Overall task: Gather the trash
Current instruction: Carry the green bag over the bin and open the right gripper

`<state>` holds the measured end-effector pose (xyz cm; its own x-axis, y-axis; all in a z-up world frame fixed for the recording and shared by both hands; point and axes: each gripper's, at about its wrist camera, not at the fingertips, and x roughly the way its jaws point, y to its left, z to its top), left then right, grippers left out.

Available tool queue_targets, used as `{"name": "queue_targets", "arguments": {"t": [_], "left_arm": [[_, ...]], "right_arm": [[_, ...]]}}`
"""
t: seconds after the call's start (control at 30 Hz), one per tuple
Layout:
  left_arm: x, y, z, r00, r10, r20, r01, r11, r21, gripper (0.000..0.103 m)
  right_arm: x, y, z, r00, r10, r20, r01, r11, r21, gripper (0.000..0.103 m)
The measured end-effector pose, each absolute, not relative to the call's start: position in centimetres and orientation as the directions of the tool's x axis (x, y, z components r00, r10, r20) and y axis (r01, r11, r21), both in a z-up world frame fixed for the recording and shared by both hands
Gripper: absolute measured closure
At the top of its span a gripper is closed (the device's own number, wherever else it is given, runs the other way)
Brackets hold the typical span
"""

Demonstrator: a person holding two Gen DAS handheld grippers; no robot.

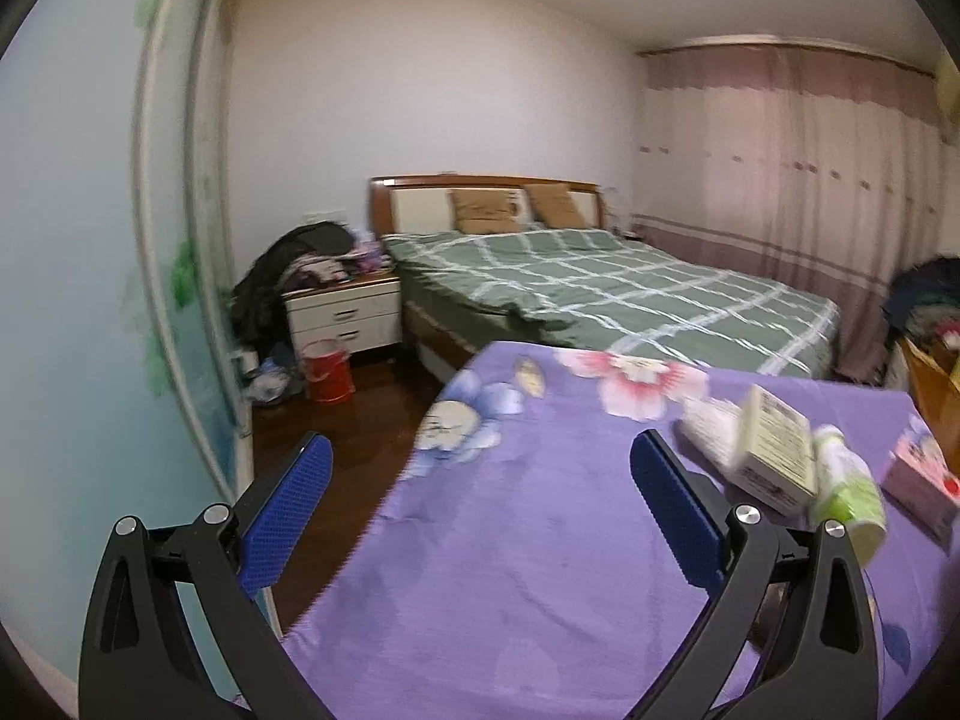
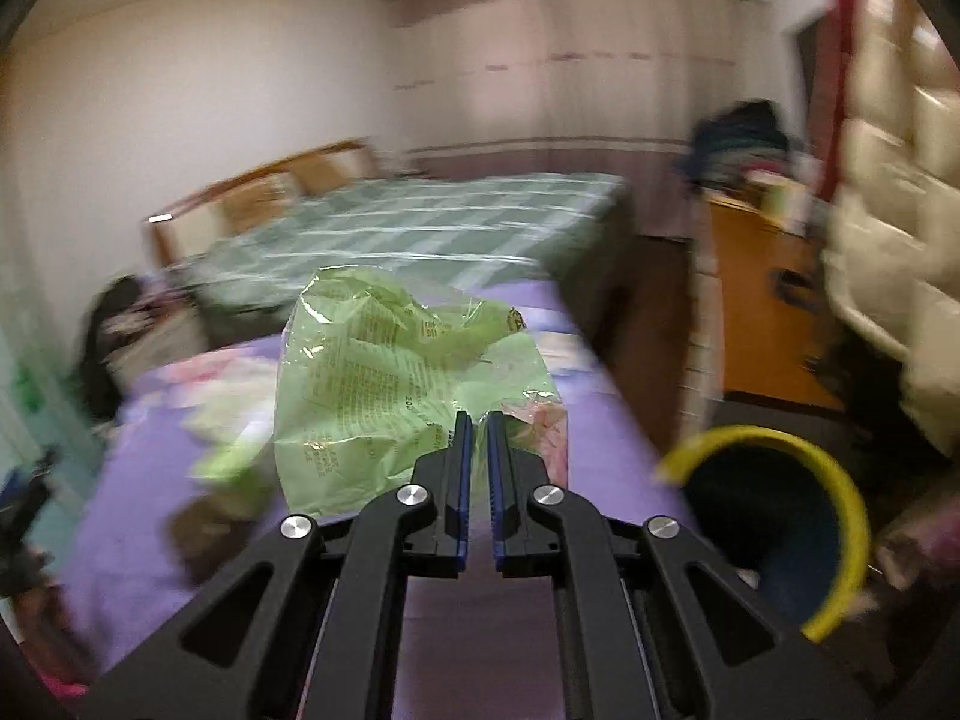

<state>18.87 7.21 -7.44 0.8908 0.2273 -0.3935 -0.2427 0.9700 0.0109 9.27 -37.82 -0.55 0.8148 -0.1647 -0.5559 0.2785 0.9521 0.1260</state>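
Note:
My right gripper (image 2: 478,420) is shut on a crumpled light green plastic wrapper (image 2: 384,384) and holds it up above the purple flowered cloth (image 2: 606,420). A bin with a yellow rim (image 2: 840,486) and dark inside stands low on the right, beside the gripper. My left gripper (image 1: 480,450) is open and empty above the same purple cloth (image 1: 510,540). To its right on the cloth lie a white carton (image 1: 774,450), a green and white bottle (image 1: 849,492) and a pink box (image 1: 924,480).
A bed with a green checked cover (image 1: 600,288) stands behind the purple surface. A white nightstand (image 1: 345,315) piled with clothes and a red bucket (image 1: 327,372) are at the left. A wooden cabinet (image 2: 762,306) and a cream padded coat (image 2: 894,240) are at the right.

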Motion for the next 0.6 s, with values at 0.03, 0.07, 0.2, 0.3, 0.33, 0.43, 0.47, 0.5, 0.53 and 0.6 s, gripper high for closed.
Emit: {"name": "queue_targets", "arguments": {"t": [0.03,0.07,0.2,0.3,0.33,0.43,0.47,0.5,0.53,0.6], "left_arm": [[18.9,6.3,-7.5,0.899,0.194,-0.394,-0.201,0.979,0.023,0.005],[18.9,5.6,-7.5,0.904,0.167,-0.395,-0.167,0.985,0.034,0.005],[18.6,2.2,-7.5,0.914,0.051,-0.402,-0.021,0.997,0.078,0.005],[18.3,-0.8,-7.7,0.900,-0.067,-0.432,0.121,0.988,0.099,0.005],[18.3,-2.1,-8.0,0.882,-0.121,-0.455,0.184,0.978,0.096,0.005],[18.7,-4.8,-8.6,0.831,-0.218,-0.511,0.303,0.949,0.089,0.005],[18.9,-5.6,-8.8,0.814,-0.240,-0.528,0.333,0.939,0.086,0.005],[18.8,-6.2,-9.0,0.804,-0.252,-0.539,0.350,0.933,0.086,0.005],[18.9,-6.9,-9.2,0.789,-0.265,-0.554,0.371,0.925,0.086,0.005],[19.2,-8.0,-9.8,0.763,-0.281,-0.583,0.403,0.911,0.088,0.005]], "right_arm": [[9.0,-39.9,-1.1,0.794,-0.215,-0.568,0.340,0.933,0.121,0.098],[8.7,-41.5,-1.7,0.777,-0.249,-0.578,0.383,0.916,0.120,0.098],[8.1,-47.8,-4.0,0.684,-0.378,-0.624,0.540,0.838,0.085,0.097],[8.2,-51.2,-5.7,0.630,-0.422,-0.652,0.609,0.790,0.077,0.097],[8.6,-51.8,-6.2,0.615,-0.432,-0.660,0.624,0.778,0.072,0.095],[9.0,-53.8,-7.7,0.573,-0.442,-0.690,0.660,0.748,0.069,0.093],[9.1,-54.1,-8.1,0.564,-0.444,-0.696,0.668,0.741,0.069,0.091],[9.3,-54.4,-8.4,0.559,-0.443,-0.700,0.675,0.734,0.074,0.088],[9.3,-54.6,-8.6,0.564,-0.436,-0.701,0.678,0.730,0.091,0.087],[8.8,-54.4,-8.8,0.585,-0.423,-0.692,0.674,0.728,0.124,0.086]]}}
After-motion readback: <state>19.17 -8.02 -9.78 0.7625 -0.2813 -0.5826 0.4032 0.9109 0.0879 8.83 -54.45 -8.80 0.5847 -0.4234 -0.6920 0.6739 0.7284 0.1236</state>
